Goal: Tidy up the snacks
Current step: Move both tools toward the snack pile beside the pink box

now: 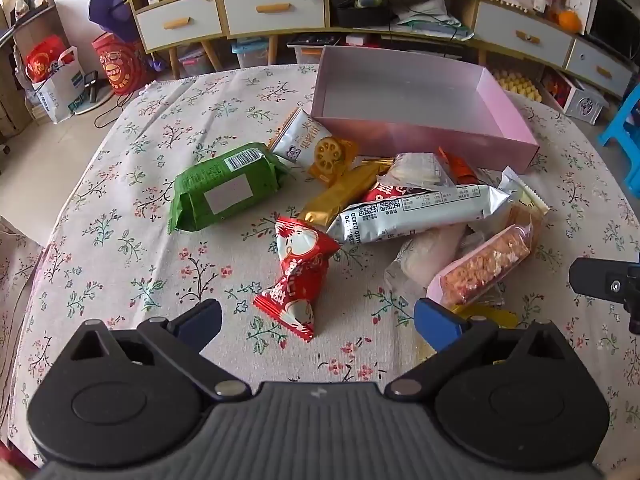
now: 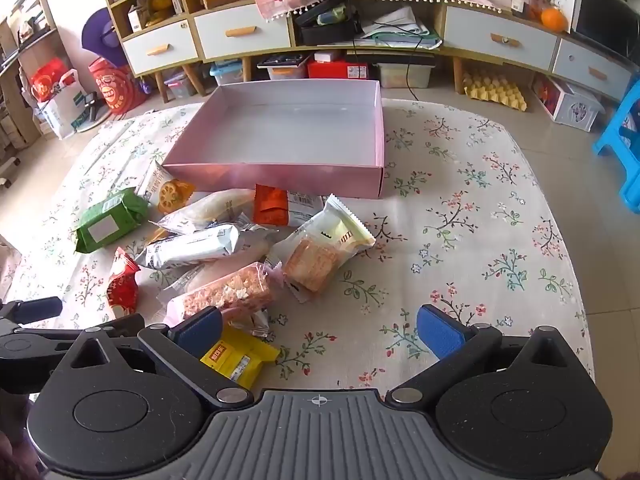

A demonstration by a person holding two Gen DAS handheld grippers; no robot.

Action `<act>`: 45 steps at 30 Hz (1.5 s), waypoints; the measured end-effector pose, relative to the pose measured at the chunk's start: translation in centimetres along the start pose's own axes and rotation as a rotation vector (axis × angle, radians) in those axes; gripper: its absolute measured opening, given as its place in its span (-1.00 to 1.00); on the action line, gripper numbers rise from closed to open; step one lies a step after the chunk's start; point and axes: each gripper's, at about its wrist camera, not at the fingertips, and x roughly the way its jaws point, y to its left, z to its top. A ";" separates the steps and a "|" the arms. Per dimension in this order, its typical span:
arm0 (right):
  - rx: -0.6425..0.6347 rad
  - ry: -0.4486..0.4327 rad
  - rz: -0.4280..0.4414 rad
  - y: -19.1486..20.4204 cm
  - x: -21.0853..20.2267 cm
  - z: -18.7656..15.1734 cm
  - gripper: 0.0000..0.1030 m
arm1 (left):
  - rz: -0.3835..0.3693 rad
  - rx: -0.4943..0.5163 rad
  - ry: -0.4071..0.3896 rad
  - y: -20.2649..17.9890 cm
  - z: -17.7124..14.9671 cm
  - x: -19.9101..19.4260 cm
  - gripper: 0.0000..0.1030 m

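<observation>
A pile of snack packets lies on the floral tablecloth in front of an empty pink box. The pile holds a green pack, a red packet, a silver bar, a pink cereal bar, a clear cracker pack and a yellow packet. My left gripper is open and empty just short of the red packet. My right gripper is open and empty, its left finger over the yellow packet.
A low cabinet with drawers stands behind the table. Red bags and a blue stool are on the floor. Bare tablecloth lies right of the pile. The right gripper's finger shows at the left wrist view's right edge.
</observation>
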 end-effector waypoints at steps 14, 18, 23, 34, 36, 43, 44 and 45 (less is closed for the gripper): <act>-0.043 -0.016 -0.028 1.0 0.0 0.0 1.00 | 0.016 0.013 -0.017 0.5 1.0 0.0 0.99; -0.045 -0.028 -0.029 0.9 -0.2 0.0 1.00 | 0.030 0.024 -0.038 0.2 0.1 -0.4 0.99; -0.045 -0.032 -0.027 0.9 -0.3 0.0 1.00 | 0.033 0.030 -0.034 0.1 0.0 -0.3 0.99; -0.043 -0.035 -0.024 0.9 -0.4 0.1 1.00 | 0.034 0.033 -0.032 -0.1 -0.1 -0.2 0.99; -0.043 -0.035 -0.024 0.9 -0.4 0.0 1.00 | 0.033 0.033 -0.031 -0.1 -0.1 -0.2 0.99; -0.042 -0.035 -0.024 0.9 -0.3 0.0 1.00 | 0.032 0.036 -0.030 -0.1 -0.1 -0.2 0.99; -0.042 -0.035 -0.024 0.9 -0.4 0.0 1.00 | 0.032 0.035 -0.030 -0.1 -0.1 -0.2 0.99; -0.042 -0.034 -0.024 0.9 -0.4 0.1 1.00 | 0.033 0.035 -0.030 -0.1 -0.1 -0.2 0.99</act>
